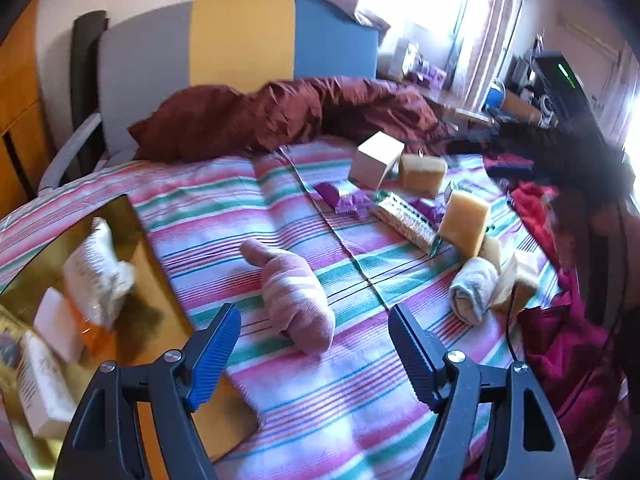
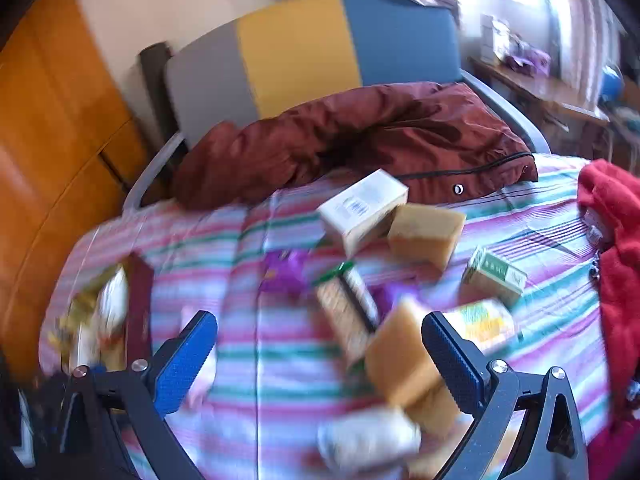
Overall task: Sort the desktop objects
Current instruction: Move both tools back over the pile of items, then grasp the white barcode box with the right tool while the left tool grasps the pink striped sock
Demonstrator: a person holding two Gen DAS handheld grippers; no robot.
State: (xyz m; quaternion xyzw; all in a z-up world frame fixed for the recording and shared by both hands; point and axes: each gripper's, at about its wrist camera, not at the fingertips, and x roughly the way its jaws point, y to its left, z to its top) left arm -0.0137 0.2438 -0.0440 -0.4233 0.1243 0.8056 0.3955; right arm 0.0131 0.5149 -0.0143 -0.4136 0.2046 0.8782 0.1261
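On the striped bedspread (image 1: 304, 420), just ahead of the left gripper (image 1: 314, 322), lies a rolled pink sock (image 1: 296, 300); its long axis runs from far-left to near-right, so the near end sits between the lines of the two spread fingers, slightly left of centre, and nothing is pinched. The left hand looks the nearer one for this sock, and a pick would, I judge, call for closing across the roll's width rather than along its length. To the near left a gold tray (image 1: 136, 240) already holds a white pouch (image 1: 96, 276) and pale boxes, cut off by the frame edge.

Farther right in the left wrist view lie a white box (image 1: 378, 158), a tan sponge block (image 1: 422, 172), purple wrappers (image 1: 348, 200), a long biscuit pack (image 1: 404, 220), a second tan sponge (image 1: 464, 224) and a rolled grey-white sock (image 1: 474, 290).

The right gripper (image 2: 320, 344) is also spread wide and empty; a tan sponge (image 2: 400, 364) stands just inside its right finger, with the biscuit pack (image 2: 346, 312) beyond and a green-and-white carton (image 2: 494, 276) to the far right.

The right wrist view is badly smeared, so the white thing at its near edge cannot be named, and the dark shape at the left view's right side is unreadable.
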